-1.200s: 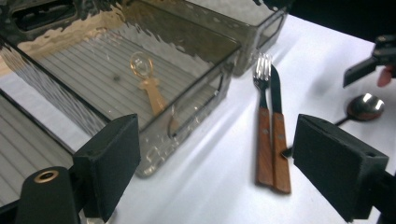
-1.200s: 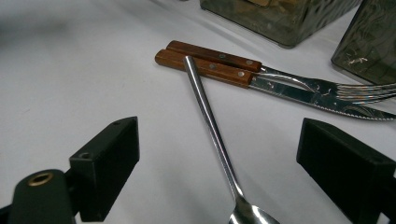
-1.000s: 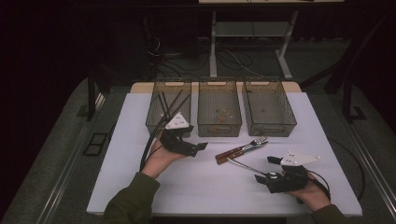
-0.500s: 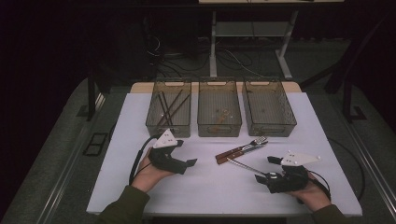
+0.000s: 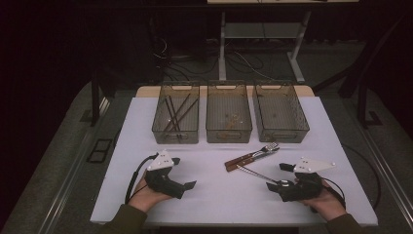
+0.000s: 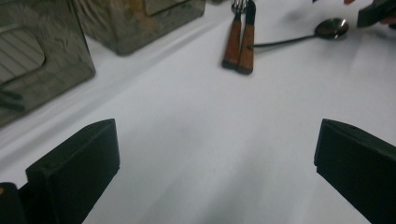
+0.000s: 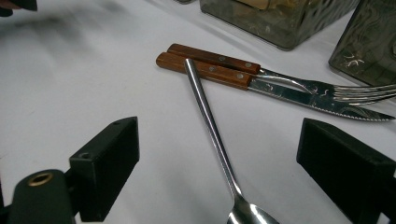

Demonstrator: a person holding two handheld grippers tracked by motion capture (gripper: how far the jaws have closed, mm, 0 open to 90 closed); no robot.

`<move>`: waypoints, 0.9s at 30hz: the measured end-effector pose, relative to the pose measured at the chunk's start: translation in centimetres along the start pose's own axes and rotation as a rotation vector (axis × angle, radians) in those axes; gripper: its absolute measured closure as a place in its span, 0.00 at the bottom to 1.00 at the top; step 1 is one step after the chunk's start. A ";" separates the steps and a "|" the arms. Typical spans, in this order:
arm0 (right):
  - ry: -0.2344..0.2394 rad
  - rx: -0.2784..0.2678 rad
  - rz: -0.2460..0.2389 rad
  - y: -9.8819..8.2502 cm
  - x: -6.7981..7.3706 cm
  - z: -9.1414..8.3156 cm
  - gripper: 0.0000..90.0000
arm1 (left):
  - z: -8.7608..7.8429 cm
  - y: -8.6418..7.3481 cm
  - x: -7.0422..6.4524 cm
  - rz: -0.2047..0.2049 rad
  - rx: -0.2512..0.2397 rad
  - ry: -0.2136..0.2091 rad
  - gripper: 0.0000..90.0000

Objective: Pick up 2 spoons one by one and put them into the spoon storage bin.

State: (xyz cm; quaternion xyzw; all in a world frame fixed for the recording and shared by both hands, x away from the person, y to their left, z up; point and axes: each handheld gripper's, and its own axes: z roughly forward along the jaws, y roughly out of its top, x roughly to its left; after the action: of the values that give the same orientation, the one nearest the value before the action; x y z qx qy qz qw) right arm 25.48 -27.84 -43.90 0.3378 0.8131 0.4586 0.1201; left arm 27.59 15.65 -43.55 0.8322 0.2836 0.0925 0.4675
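Observation:
My left gripper (image 5: 183, 173) hovers low over the white table (image 5: 214, 195) at the front left. Its jaws have just been opening and now stand wide, with nothing between them (image 6: 215, 149). My right gripper (image 5: 277, 176) rests open at the front right. A long-handled steel spoon (image 7: 210, 121) lies on the table between its jaws (image 7: 222, 149), touching neither pad. A wooden-handled fork (image 7: 210, 57) and knife (image 7: 205, 70) lie side by side just beyond the spoon (image 5: 255, 173), under its handle end. From the left gripper view the fork and knife pair (image 6: 240, 42) lies ahead.
Three clear bins stand in a row at the back of the table. The left bin (image 5: 158, 127) holds several dark sticks. The middle bin (image 5: 229, 134) has a few brownish bits in it, and the right bin (image 5: 281, 134) looks bare. Cables trail from both grippers.
My left gripper has drawn back from the left bin toward the front left edge and sunk lower, its jaws spreading wider. The right gripper and cutlery have stayed put.

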 end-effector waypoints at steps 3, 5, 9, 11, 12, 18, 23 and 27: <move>0.000 -0.005 0.011 0.3 -0.2 -0.5 0.14 | -0.1 -0.3 -0.1 0.000 0.012 0.005 0.00; -0.003 -0.012 0.018 0.4 -0.4 -0.8 0.14 | -0.1 -0.3 -0.2 0.000 0.009 -0.001 0.00; -0.007 -0.001 0.011 0.5 -1.0 -1.4 0.14 | 0.0 -0.3 -0.4 0.009 0.010 -0.008 0.00; -0.005 0.017 0.009 0.5 -1.3 -1.7 0.14 | 0.1 -0.3 -0.4 0.012 0.015 -0.016 0.00; -0.007 0.024 0.014 0.5 -1.5 -1.9 0.15 | 0.2 -0.3 -0.4 0.009 0.017 -0.016 0.00; -0.021 0.071 0.032 -0.1 -2.6 -3.0 0.14 | 0.1 -0.3 -0.4 -0.020 0.018 0.005 0.00; -0.046 0.126 0.068 -0.6 -3.7 -4.1 0.13 | 0.0 -0.4 -0.2 -0.026 0.016 0.013 0.00; -0.065 0.145 0.076 -1.1 -4.3 -4.3 0.14 | 0.0 -0.3 -0.3 -0.015 0.021 0.006 0.00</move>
State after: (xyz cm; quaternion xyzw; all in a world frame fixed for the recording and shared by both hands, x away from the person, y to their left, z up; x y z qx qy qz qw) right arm 26.04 -33.93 -42.97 0.3908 0.8264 0.3917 0.1042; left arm 27.25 15.63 -43.75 0.8347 0.2921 0.0886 0.4583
